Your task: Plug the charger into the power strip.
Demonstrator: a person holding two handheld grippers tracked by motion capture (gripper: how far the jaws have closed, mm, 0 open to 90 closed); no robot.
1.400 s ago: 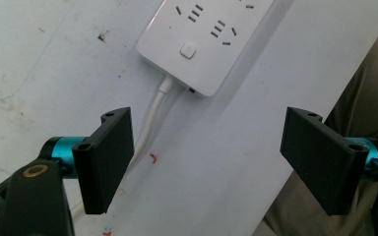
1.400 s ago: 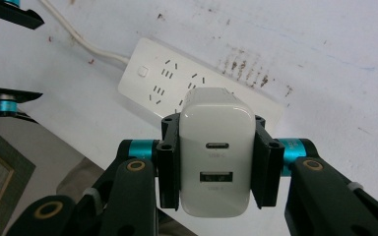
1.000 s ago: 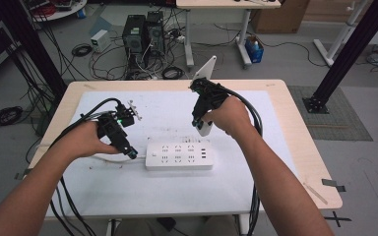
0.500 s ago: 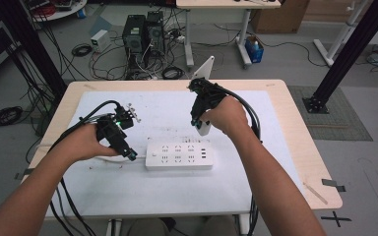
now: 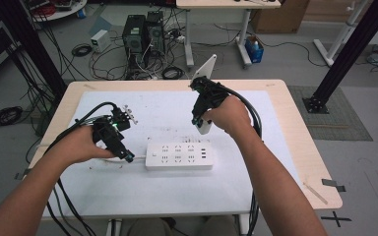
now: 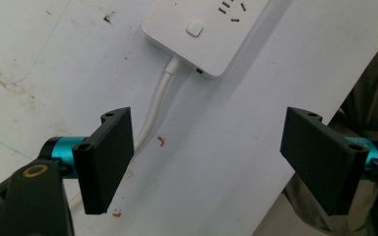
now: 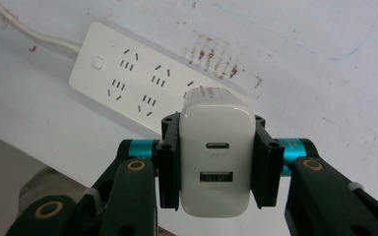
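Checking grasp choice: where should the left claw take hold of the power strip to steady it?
Across the switch end of the power strip, from above, jaws spanning its two long edges. That end lies nearest the open left claw; avoid the cord.

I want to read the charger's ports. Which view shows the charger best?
The right gripper view: the charger faces the camera between the shut jaws, both ports plain. The high view shows it small, white below the right hand, ports unreadable. The left gripper view shows the power strip's end and cord instead.
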